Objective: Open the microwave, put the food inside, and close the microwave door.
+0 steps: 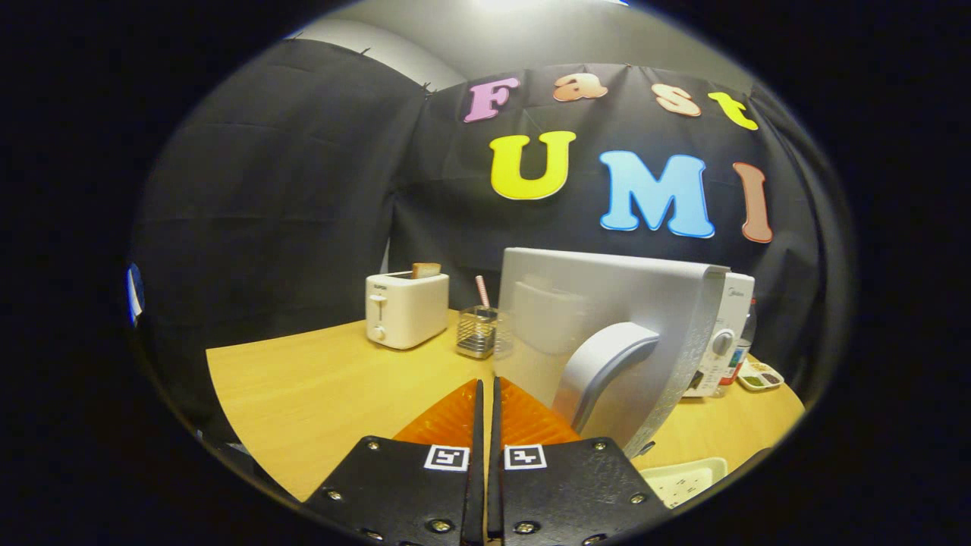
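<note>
I see the microwave on the table, its door swung open toward me, hiding the cavity. My gripper is pressed together, empty, tips by the door. Toaster and wire basket stand beyond.
</note>
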A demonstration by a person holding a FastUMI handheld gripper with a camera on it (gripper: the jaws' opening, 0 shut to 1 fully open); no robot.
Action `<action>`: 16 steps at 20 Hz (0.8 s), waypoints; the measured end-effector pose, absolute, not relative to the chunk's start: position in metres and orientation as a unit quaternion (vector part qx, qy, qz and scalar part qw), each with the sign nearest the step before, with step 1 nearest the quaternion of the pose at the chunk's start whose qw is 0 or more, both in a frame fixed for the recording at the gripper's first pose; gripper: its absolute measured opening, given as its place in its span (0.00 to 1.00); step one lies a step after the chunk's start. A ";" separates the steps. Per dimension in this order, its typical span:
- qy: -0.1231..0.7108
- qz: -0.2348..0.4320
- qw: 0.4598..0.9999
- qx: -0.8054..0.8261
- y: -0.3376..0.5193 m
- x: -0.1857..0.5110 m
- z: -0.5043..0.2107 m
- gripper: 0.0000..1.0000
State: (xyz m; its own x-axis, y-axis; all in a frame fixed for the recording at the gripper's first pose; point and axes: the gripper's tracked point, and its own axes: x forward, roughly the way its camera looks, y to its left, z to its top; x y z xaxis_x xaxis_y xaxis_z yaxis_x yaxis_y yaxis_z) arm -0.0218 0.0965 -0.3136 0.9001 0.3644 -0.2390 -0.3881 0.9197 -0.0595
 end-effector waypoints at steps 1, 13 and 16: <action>0.115 0.182 0.975 -0.051 0.085 -0.012 -0.313 0.03; 0.133 0.055 0.989 -0.035 -0.031 0.086 -0.323 0.03; 0.141 0.042 0.989 -0.019 -0.041 0.110 -0.329 0.03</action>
State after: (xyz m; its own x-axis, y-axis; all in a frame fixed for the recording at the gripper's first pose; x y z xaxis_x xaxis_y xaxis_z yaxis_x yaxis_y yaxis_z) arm 0.1102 -0.0414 -0.3293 0.9567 0.0786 -0.2802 -0.0892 0.9957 -0.0253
